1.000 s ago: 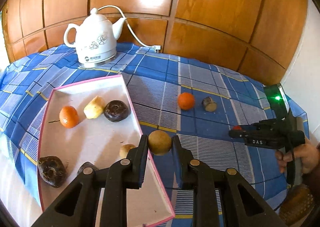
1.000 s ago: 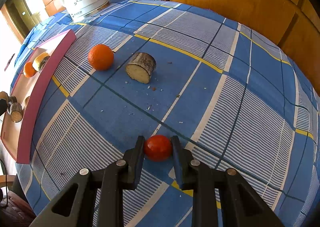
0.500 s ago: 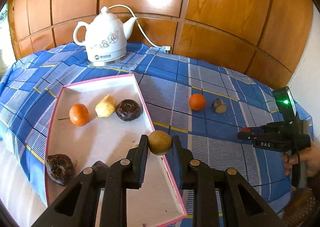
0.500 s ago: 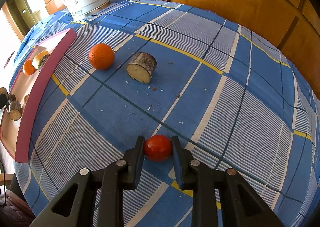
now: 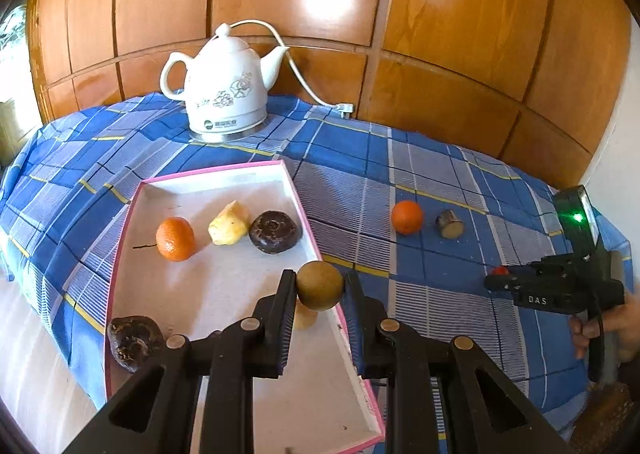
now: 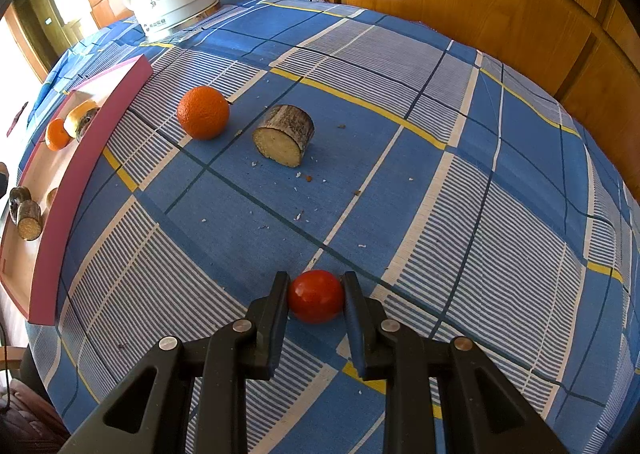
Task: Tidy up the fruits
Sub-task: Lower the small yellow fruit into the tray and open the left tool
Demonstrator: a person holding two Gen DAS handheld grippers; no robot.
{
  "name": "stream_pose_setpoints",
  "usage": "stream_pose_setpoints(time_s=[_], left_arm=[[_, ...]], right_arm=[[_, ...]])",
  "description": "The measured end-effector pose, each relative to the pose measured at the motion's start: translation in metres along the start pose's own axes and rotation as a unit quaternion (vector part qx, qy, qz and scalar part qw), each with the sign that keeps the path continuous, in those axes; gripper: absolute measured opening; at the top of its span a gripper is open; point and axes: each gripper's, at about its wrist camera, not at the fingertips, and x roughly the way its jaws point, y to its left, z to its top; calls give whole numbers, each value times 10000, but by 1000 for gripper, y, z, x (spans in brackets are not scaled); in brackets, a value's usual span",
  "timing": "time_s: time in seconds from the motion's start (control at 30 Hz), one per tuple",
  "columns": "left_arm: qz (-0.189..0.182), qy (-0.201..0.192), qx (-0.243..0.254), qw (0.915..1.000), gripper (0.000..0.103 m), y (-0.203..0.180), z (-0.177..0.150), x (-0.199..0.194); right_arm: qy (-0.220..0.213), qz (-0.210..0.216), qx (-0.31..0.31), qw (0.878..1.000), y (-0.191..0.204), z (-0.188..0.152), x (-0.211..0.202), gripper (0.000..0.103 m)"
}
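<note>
The pink-rimmed tray (image 5: 132, 221) holds a tangerine (image 5: 175, 238), a yellow chunk (image 5: 228, 229) and two dark fruits (image 5: 275, 232). The left gripper (image 5: 319, 288) clamps a brown fruit (image 5: 320, 286) above the tray's edge. The right gripper (image 6: 316, 296) clamps a tomato (image 6: 316, 296) over the cloth (image 6: 480, 213), near an orange (image 6: 203, 112).

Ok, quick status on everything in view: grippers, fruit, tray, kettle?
left gripper: shut on brown fruit, above tray edge
right gripper: shut on red fruit
tray: holds several fruits
loose orange: on cloth
cut chunk: on cloth, on its side
kettle: lid on
</note>
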Motion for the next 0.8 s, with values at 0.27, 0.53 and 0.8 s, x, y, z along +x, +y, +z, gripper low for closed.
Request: stream_pose_setpoints(time_s=[0.27, 0.53, 0.8], left_arm=[[620, 31, -343, 9975, 24, 47, 12, 22], [1003, 151, -725, 9922, 50, 79, 7, 35], [818, 42, -726, 9940, 54, 67, -3, 17]], right_arm=[[-24, -83, -84, 9999, 1, 1, 0, 26], [-53, -243, -249, 9994, 8, 1, 0, 26], [-253, -611, -615, 9959, 25, 2, -5, 26]])
